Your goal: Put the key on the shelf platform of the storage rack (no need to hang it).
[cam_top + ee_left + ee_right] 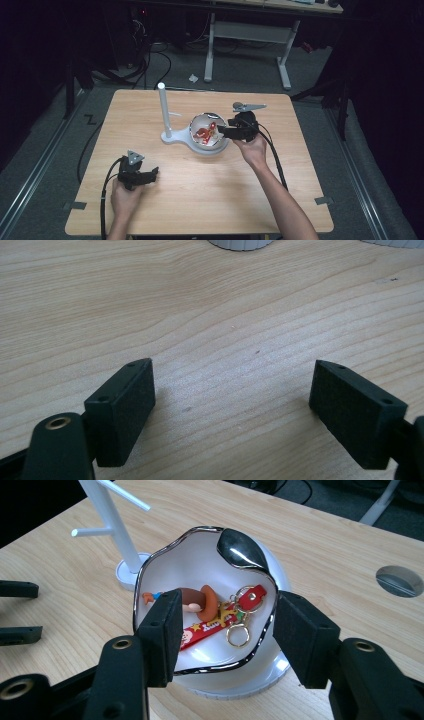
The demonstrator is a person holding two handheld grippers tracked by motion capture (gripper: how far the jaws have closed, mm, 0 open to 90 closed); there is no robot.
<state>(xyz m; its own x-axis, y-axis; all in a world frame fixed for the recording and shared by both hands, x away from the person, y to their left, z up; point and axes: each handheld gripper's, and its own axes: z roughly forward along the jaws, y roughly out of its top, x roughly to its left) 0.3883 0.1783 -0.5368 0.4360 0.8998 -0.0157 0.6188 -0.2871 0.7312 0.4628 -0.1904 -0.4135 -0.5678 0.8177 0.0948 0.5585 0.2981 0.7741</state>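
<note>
So the right tongs (225,630) are the ones in play here. They're hanging over the near rim of the bowl (150,575), jaws spread wide and gripping nothing, pointed straight down into it. The bowl sits on a white stand (167,134) around the middle of the bench (200,200), a bit toward the far edge, with a tall white post going up from the stand's left side.

Inside the bowl is a keychain (220,615): a little figure with a brown hat, a red strap with stars on it, and a couple of metal rings at the strap's far end. In the right gripper view the strap runs diagonally, from low left near the left jaw up to the right where the rings are. So its long axis lies more or less across the gap between the jaws, not in line with them. My guess is the hand needs a twist before closing, or it just goes for the hat, which sits right between the jaws.

The left tongs (137,175) are way off near the front-left corner, resting low on bare wood, also released with nothing in them. The right hand is clearly nearer.
</note>
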